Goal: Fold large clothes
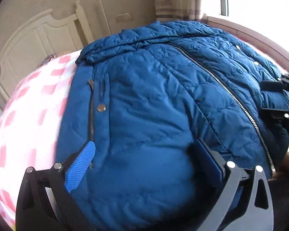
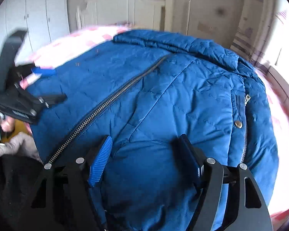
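At the near edge of the bed [image 1: 28,104], I have both claws set over the hem of the blue padded jacket [image 1: 154,100], which lies front up and zipped across the pink checked cover. My left gripper [image 1: 144,161] is spread wide, its fingers straddling a puffed bulge of the hem without pinching it; my right gripper [image 2: 144,154] is spread the same way on the other side of the zip [image 2: 106,104]. I judge this placing gives me two matched holds for lifting the hem toward the collar [image 2: 183,42]. Farther off the headboard [image 1: 38,38] stands at the bed's head. The sleeves are hard to make out, and the hem itself is cut off below my fingers.
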`<action>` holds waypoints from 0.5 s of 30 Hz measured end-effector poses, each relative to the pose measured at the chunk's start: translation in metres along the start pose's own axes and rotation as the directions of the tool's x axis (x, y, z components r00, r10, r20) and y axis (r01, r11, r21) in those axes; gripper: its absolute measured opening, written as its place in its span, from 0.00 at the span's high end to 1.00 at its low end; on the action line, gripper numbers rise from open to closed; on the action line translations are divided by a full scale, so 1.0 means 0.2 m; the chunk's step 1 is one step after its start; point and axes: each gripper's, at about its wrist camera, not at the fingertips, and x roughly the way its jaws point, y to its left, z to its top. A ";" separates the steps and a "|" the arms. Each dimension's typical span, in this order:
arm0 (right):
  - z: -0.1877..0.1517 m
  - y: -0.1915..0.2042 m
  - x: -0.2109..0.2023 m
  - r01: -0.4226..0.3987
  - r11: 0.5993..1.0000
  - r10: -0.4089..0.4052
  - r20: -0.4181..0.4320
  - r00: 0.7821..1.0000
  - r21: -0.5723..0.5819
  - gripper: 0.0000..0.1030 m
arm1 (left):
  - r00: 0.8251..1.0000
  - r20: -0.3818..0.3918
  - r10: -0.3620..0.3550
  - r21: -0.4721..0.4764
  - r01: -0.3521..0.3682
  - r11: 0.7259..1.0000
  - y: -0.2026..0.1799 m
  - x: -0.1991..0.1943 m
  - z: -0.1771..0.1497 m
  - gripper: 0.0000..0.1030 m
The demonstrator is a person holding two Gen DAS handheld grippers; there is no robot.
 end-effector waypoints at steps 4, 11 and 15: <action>0.02 0.04 -0.03 0.047 0.998 -0.048 -0.024 0.999 -0.032 0.33 | 1.000 -0.016 0.006 -0.019 -0.007 1.000 0.02 -0.02 0.01 0.02; -0.10 -0.11 -0.13 0.087 0.995 -0.087 0.007 0.996 0.051 0.29 | 1.000 0.000 0.032 -0.090 -0.031 0.995 0.14 -0.04 -0.09 0.02; -0.09 -0.12 -0.15 0.063 0.996 -0.063 0.000 0.998 0.055 0.27 | 0.999 0.002 0.040 -0.094 -0.040 0.995 0.14 -0.05 -0.09 0.02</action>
